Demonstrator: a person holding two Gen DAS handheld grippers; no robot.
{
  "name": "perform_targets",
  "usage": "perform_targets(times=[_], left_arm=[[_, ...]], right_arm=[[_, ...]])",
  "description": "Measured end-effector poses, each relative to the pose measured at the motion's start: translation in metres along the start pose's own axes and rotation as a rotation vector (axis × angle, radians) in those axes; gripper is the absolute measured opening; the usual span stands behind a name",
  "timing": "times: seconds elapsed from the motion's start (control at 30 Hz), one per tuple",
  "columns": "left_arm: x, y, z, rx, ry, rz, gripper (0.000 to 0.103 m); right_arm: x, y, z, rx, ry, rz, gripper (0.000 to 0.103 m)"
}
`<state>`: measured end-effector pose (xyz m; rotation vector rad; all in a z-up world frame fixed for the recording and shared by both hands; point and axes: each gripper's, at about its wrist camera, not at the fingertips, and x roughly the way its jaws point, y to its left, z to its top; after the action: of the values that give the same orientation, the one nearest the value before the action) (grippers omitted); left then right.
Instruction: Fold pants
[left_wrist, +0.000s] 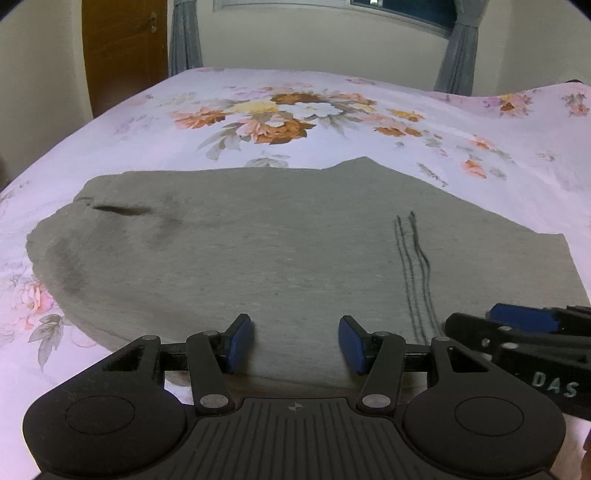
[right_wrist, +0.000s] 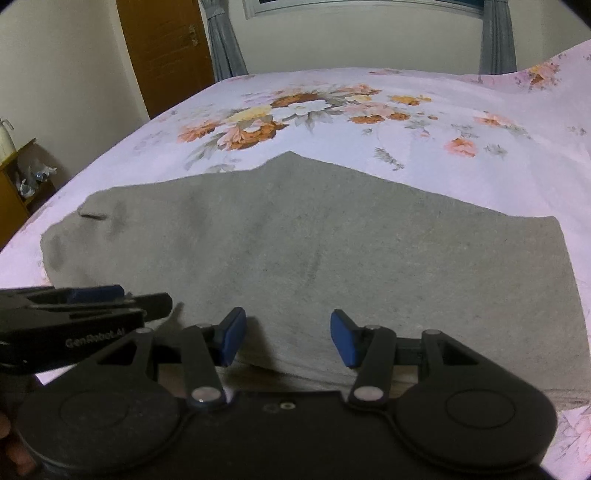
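Nearest the lens in each wrist view sat that gripper's own black body, and beyond it everything else, largest first: bed (left_wrist: 461, 122) with a floral sheet filled both views, and grey pants (left_wrist: 258, 251) lay spread flat across its near half, near hem running along the near edge of the bed, a pointed bit of cloth poking toward the far edge. Pants looked already doubled over, though I could not tell the layers apart. Three dark stitch lines ran near the right side in the left view; a dark slit, maybe a pocket, sat toward the left side. Cloth read as soft, light jersey, limp, not slippery, no breakage risk; it would likely sag and drag on the sheet unless lifted at two spots, so best hold seemed the near hem or the corners, pinching all layers. Left gripper (left_wrist: 297, 341) hung over the near hem, blue pads apart, nothing between them but cloth below, not pinched. Right gripper (right_wrist: 288, 338) was just beside it to the right, jaws likewise parted, empty, also above the near hem. Neither pad clearly touched the fabric.
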<state>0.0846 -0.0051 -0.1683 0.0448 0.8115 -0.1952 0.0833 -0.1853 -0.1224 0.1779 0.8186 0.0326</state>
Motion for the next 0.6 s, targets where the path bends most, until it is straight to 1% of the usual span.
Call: perform_targets(times=[0.2, 0.3, 0.37, 0.5, 0.6], left_arm=[[-0.006, 0.022, 0.004, -0.051, -0.02, -0.005, 0.053], [-0.004, 0.034, 0.003, -0.064, -0.017, 0.011, 0.053], [-0.001, 0.043, 0.001, -0.074, -0.008, 0.018, 0.053], [-0.001, 0.055, -0.001, -0.081, -0.017, 0.031, 0.053], [0.001, 0.065, 0.0, -0.092, -0.021, 0.042, 0.053]], right_arm=[[0.004, 0.015, 0.005, -0.018, 0.001, 0.009, 0.051], [0.013, 0.022, 0.003, -0.037, 0.029, 0.002, 0.053], [0.015, 0.025, 0.0, -0.045, 0.025, -0.009, 0.055], [0.013, 0.032, 0.004, -0.036, 0.005, 0.011, 0.054], [0.017, 0.038, 0.004, -0.057, 0.015, 0.018, 0.054]])
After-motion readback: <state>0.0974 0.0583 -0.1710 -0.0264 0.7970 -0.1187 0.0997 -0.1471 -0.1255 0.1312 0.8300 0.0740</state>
